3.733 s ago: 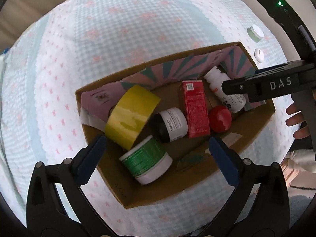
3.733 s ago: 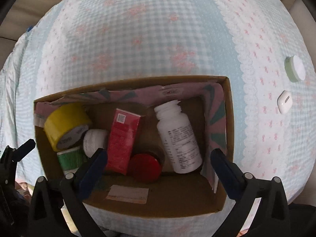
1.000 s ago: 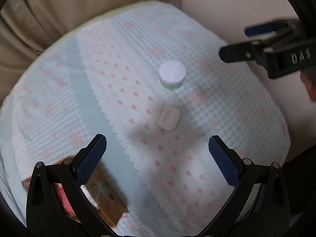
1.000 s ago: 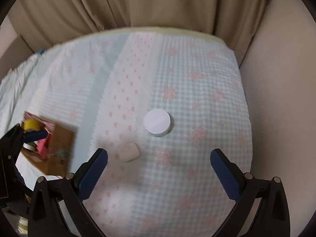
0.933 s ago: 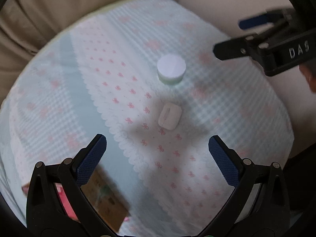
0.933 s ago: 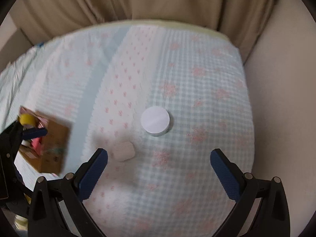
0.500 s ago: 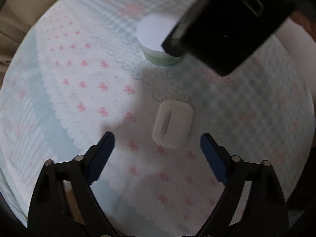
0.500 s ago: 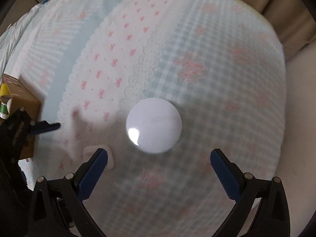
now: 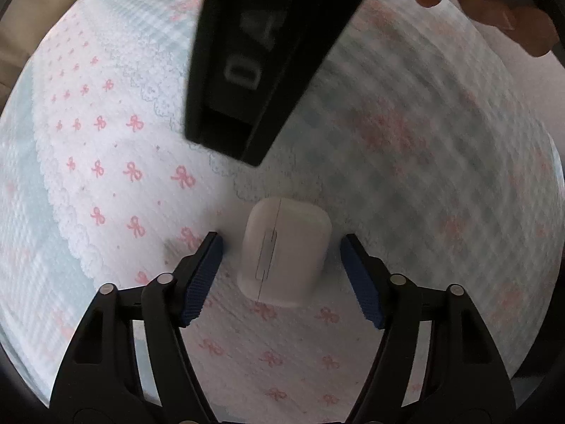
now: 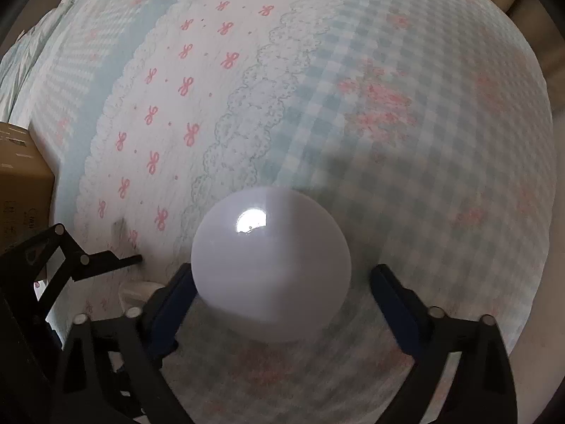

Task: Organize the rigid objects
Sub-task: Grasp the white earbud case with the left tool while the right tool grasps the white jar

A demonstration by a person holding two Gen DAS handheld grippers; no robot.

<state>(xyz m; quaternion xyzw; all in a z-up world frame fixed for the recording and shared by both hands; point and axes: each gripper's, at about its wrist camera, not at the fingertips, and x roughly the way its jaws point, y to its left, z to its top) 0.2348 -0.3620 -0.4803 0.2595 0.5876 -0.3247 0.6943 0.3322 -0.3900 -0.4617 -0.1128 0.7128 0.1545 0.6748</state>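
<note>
- So, biggest thing first: the bed cover [image 10: 317, 70], the quilted one with pink bows and blue checks, is what everything's sitting on, and two loose items are on it, not yet put away.
- At the left edge of the right wrist view you can see a corner of the cardboard box [image 10: 21, 176]. I'd guess that's where stuff goes, but its inside isn't visible from here, so no telling what's in it.
- Next, the round white-lidded jar [image 10: 272, 265]: it's resting on the cover, sitting between the fingers of your right hand-held gripper [image 10: 282, 289]. The jaws are spread wide around it. The left pad looks very close to the jar, maybe touching, and there's a clear gap on the right, so it's not grasped yet.
- Then the small white earbud case [image 9: 284, 251]: flat on the cover, lined up between the blue pads of your left hand-held gripper [image 9: 282, 268]. Jaws are apart with a gap on both sides, so it's released, nothing held.
- That big black block across the top of the left wrist view is just your right tool's body hanging over the case.
- Where you're at, as I read it: both pickups are set up but neither is closed. Squeezing, lifting and carrying both items to the box are all left to do.
</note>
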